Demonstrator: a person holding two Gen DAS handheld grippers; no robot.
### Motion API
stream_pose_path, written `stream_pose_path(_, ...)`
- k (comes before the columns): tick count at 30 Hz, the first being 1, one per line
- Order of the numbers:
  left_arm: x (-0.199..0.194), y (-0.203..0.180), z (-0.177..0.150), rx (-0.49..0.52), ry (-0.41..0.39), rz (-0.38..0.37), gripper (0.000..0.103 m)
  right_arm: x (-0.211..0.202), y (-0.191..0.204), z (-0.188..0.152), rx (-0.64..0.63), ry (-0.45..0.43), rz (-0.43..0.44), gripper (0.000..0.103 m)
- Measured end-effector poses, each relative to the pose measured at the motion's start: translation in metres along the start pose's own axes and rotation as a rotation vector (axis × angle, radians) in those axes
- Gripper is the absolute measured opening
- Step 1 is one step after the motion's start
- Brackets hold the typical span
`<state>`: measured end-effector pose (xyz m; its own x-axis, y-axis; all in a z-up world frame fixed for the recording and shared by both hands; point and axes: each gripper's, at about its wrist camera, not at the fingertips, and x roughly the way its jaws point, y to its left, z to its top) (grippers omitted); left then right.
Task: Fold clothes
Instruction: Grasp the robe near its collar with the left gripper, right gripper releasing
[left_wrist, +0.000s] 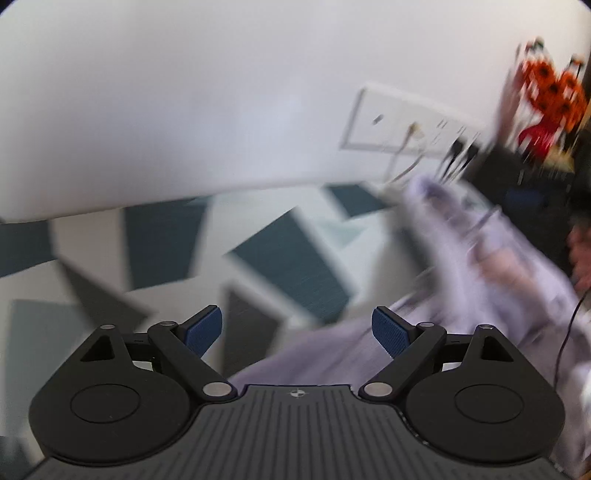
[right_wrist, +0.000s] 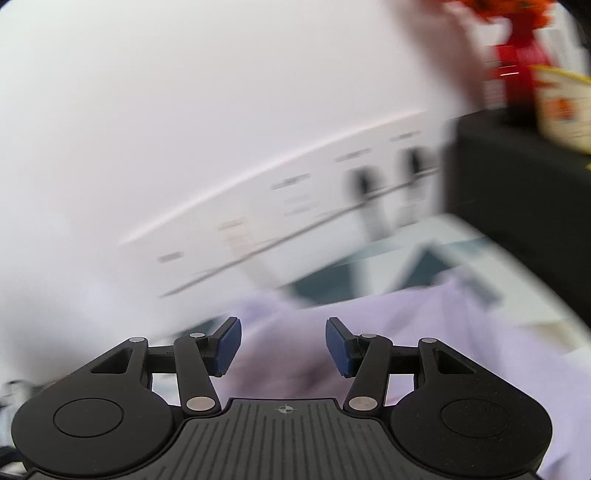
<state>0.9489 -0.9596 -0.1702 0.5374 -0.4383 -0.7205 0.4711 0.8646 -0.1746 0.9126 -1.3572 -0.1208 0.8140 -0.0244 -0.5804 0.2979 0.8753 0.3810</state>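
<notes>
Lavender fabric, a single garment (left_wrist: 491, 266), lies on a surface patterned with dark teal and white triangles (left_wrist: 280, 266). Both views are blurred, so seams, collar and sleeves cannot be identified. In the left wrist view, the left gripper (left_wrist: 297, 334) has its fingers spread wide with nothing between the blue pads (left_wrist: 389, 336); the cloth runs from just under the right-hand pad away toward the upper right, so its long axis is diagonal to the finger line, and most of the material lies to the right of the fingers, not ahead of them. In the right wrist view, the right gripper (right_wrist: 283, 347) is also parted, at a narrower gap, and holds nothing; the garment (right_wrist: 424, 325) fills the area directly ahead of and below the pads and extends off to the right. Whether either gripper touches the cloth cannot be determined. Judgement: the right gripper is the better placed for a first grasp, since fabric sits squarely along its approach line, while the left gripper would need to shift to its right to reach an edge. Folding does not appear to have started, as the cloth looks rumpled. A white wall with a socket panel (left_wrist: 406, 125) and a dark cabinet (right_wrist: 517, 177) stand behind the work surface.
</notes>
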Motion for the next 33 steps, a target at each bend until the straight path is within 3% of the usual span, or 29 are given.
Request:
stream_pose_path(4, -0.005, 0.023, -0.011, 0.054, 0.028, 0.047, 0.090, 0.019, 0.074, -0.032, -0.060, 0.113, 0.054, 0.047)
stream_pose_path(8, -0.010, 0.040, -0.026, 0.049, 0.079, -0.003, 0.090, 0.045, 0.121, -0.066, -0.168, 0.274, -0.063, 0.048)
stream_pose_path(13, -0.015, 0.050, -0.044, -0.017, 0.142, -0.115, 0.090, 0.061, 0.137, -0.083, -0.287, 0.335, -0.191, 0.048)
stream_pose_path(17, -0.019, 0.044, -0.052, -0.014, 0.124, -0.123, 0.090, 0.056, 0.138, -0.083, -0.259, 0.391, -0.218, 0.050)
stream_pose_path(18, -0.020, 0.043, -0.053, -0.011, 0.116, -0.118, 0.078, 0.057, 0.136, -0.083, -0.246, 0.412, -0.220, 0.050)
stream_pose_path(19, -0.020, 0.041, -0.053, -0.005, 0.111, -0.106, 0.060, 0.059, 0.133, -0.085, -0.238, 0.429, -0.221, 0.049)
stream_pose_path(20, -0.020, 0.039, -0.052, 0.008, 0.120, -0.072, 0.027, 0.061, 0.131, -0.086, -0.230, 0.446, -0.223, 0.048)
stream_pose_path(21, -0.020, 0.039, -0.050, 0.009, 0.128, -0.048, 0.014, 0.063, 0.129, -0.088, -0.222, 0.461, -0.223, 0.041)
stream_pose_path(22, -0.024, 0.044, -0.047, -0.025, 0.125, -0.051, 0.012, 0.063, 0.128, -0.089, -0.216, 0.463, -0.211, 0.030)
stream_pose_path(24, -0.040, 0.055, -0.037, -0.103, 0.068, -0.030, 0.009, 0.062, 0.129, -0.090, -0.211, 0.447, -0.183, 0.021)
stream_pose_path(29, -0.109, 0.078, 0.002, -0.274, -0.157, 0.030, 0.008, 0.042, 0.111, -0.069, 0.044, 0.285, 0.080, 0.015)
stream_pose_path(31, -0.142, 0.078, 0.013, -0.315, -0.250, -0.058, 0.008, 0.030, 0.100, -0.062, 0.111, 0.201, 0.179, 0.015)
stream_pose_path(33, -0.161, 0.059, 0.013, -0.282, -0.269, -0.188, 0.008, 0.025, 0.088, -0.062, 0.137, 0.183, 0.227, 0.016)
